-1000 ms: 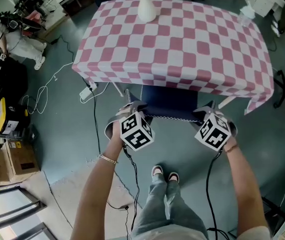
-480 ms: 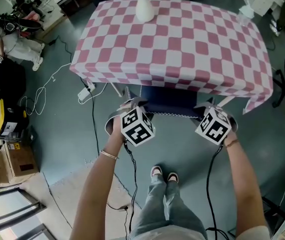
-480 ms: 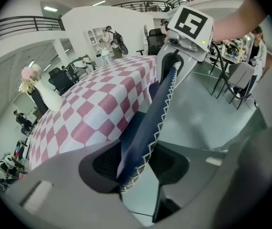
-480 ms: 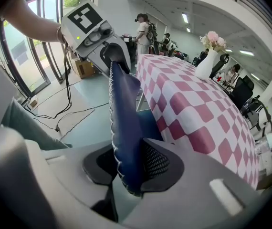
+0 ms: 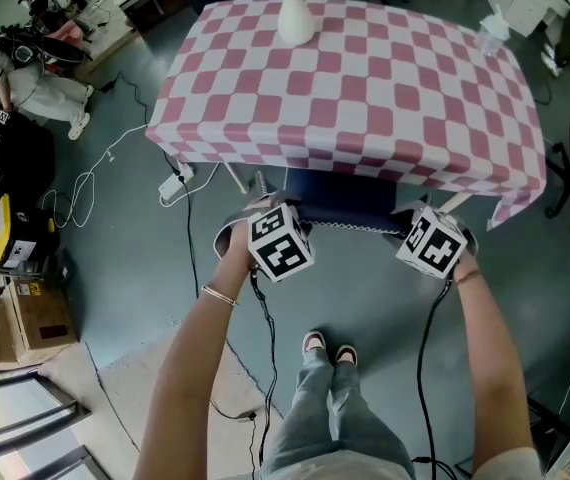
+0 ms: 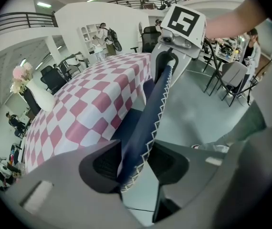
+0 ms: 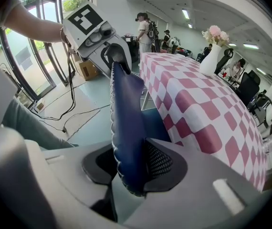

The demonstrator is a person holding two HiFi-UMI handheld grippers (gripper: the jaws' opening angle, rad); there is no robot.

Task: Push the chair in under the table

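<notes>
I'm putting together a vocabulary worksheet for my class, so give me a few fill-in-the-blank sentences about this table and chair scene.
1. The tablecloth is checked in white and ___.
2. The white vase on it holds pink ___.
3. The left gripper has the navy chair's ___ between its fingers.
Missing words: pink; flowers; backrest.

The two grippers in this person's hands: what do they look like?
The left gripper and right gripper: grey plastic, black meshed pads, a white marker cube with black squares, a trailing black cable. Forearms bare; a thin bracelet on the left wrist. Right jaws are opening, chair back between them.
</notes>
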